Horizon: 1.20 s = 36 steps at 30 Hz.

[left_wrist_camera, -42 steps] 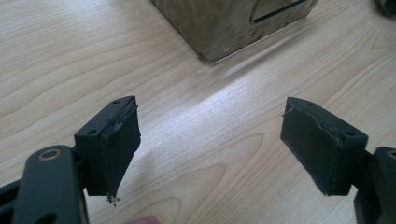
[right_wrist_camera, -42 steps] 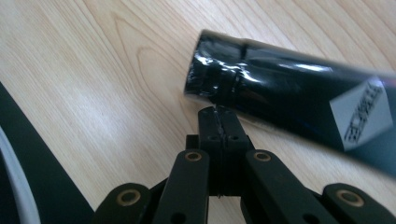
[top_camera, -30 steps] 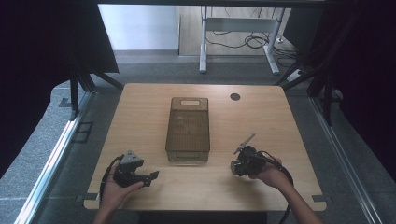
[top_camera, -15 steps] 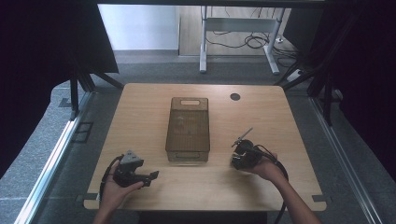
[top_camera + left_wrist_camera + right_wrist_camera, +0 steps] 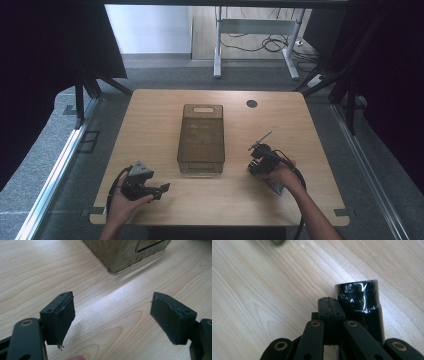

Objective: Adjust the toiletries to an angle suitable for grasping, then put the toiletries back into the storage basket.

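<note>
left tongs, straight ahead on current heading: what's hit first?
Probably the near corner of the brown bin. The left tongs stand open over bare table, nothing lying between them and the bin; how far off it is remains unclear.

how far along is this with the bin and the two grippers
Barely started, by the look of it. Done: nothing seems placed in the brown bin, though its tinted walls hide detail. In hand: the right gripper is shut beside a black cylinder, gripping nothing. The left gripper is open over bare table. Any grasping and loading remains.

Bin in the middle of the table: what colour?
Translucent smoky brown bin, clearest in the high view.
</note>
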{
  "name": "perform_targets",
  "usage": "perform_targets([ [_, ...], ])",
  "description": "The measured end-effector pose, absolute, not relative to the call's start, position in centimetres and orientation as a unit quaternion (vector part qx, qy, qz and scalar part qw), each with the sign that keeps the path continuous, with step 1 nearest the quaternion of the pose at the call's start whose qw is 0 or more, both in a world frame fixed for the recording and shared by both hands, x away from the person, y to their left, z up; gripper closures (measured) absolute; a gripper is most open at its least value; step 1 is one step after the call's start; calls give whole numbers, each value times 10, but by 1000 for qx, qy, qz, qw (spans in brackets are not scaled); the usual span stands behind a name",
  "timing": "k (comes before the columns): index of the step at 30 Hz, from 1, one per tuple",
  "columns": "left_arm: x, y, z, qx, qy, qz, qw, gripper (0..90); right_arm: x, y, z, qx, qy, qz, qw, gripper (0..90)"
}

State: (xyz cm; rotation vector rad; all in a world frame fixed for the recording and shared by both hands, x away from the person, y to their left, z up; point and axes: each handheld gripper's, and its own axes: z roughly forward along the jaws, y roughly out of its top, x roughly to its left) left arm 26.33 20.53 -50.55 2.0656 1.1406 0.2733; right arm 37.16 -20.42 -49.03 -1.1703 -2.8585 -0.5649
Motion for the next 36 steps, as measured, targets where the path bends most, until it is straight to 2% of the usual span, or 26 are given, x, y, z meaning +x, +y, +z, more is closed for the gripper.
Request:
perform_targets([
  [18, 263, 205, -506, 809, 446, 110, 368, 200, 382, -214, -485, -396, -891, -224, -5, 888],
  [19, 263, 204, -506, 809, 445, 109, 367, 200, 379, -214, -481, -393, -891, -230, -9, 850],
  [23, 263, 204, -506, 811, 442, 109, 368, 200, 374, -215, -475, -392, -889, -237, -15, 808],
  [26, 263, 204, -505, 810, 442, 110, 369, 200, 370, -220, -468, -398, -878, -264, -21, 686],
  [29, 263, 203, -505, 811, 441, 111, 368, 200, 366, -226, -460, -415, -867, -274, -48, 553],
  [36, 263, 200, -506, 816, 440, 123, 355, 200, 364, -235, -455, -450, -852, -256, -74, 438],
])
